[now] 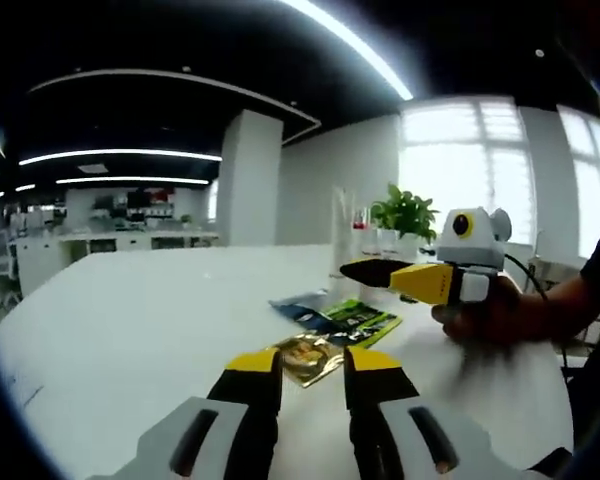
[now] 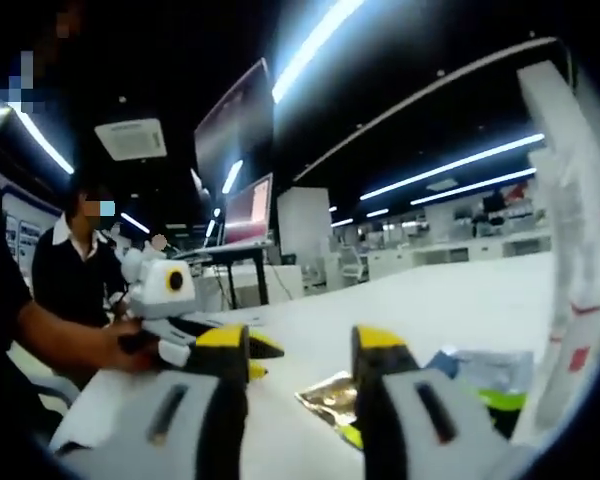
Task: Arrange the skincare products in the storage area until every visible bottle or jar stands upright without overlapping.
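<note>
Flat foil sachets, not bottles or jars, are seen lying on a broad white table (image 1: 130, 330): a gold foil sachet (image 1: 308, 357), a green-and-black sachet (image 1: 360, 322) just beside it and a blue-grey sachet (image 1: 300, 308) behind, the three overlapping at their edges. In the right gripper view the gold one (image 2: 330, 398) lies between the jaws' line of sight, with a pale blue packet (image 2: 485, 368) and a green edge (image 2: 500, 400) to its right. A tall clear plastic organiser (image 2: 570, 230) is seen at that view's right edge, with red marks on it that cannot be read.

The left gripper (image 1: 313, 372) is held above the table with its yellow-tipped jaws parted and nothing between them. The right gripper (image 1: 365, 271) is pictured over the sachets in a person's hand (image 1: 490, 315), its dark tips apparently drawn together; in its own view (image 2: 300, 355) the jaws stand well apart, so its state cannot be told.

The arranging is judged barely begun: nothing is stood upright, and the packets remain to be separated. No brand or label can be read; the print is too blurred. A potted green plant (image 1: 405, 212) is seen by the bright windows.
</note>
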A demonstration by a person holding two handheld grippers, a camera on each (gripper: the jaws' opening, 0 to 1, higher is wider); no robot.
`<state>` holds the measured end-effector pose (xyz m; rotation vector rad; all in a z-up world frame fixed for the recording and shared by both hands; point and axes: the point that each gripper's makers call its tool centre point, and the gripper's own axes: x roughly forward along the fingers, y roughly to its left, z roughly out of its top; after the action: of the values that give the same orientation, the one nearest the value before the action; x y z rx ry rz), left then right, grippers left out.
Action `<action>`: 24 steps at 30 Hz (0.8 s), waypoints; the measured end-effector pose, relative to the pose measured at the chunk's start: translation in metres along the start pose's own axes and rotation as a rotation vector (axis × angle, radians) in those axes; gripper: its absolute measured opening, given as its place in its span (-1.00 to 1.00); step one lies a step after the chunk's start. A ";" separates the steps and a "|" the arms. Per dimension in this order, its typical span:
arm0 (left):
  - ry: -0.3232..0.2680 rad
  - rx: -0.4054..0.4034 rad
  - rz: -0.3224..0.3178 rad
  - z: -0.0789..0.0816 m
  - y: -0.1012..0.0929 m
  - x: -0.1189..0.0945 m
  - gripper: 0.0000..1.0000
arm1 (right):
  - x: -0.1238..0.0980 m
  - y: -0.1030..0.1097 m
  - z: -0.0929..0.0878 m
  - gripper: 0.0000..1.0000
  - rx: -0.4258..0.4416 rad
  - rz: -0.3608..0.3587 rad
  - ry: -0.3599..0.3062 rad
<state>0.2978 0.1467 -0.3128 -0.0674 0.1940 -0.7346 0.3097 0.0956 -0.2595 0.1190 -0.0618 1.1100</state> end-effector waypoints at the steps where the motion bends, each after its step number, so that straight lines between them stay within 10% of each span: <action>1: -0.003 -0.003 0.007 0.000 0.002 -0.004 -0.45 | -0.002 0.003 0.002 -0.14 0.009 0.011 -0.012; 24: -0.017 0.001 0.196 -0.008 0.046 -0.080 -0.03 | 0.012 0.056 -0.004 0.07 0.020 0.152 0.012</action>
<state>0.2682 0.2342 -0.3144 -0.0527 0.1816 -0.5386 0.2645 0.1315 -0.2583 0.1270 -0.0503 1.2627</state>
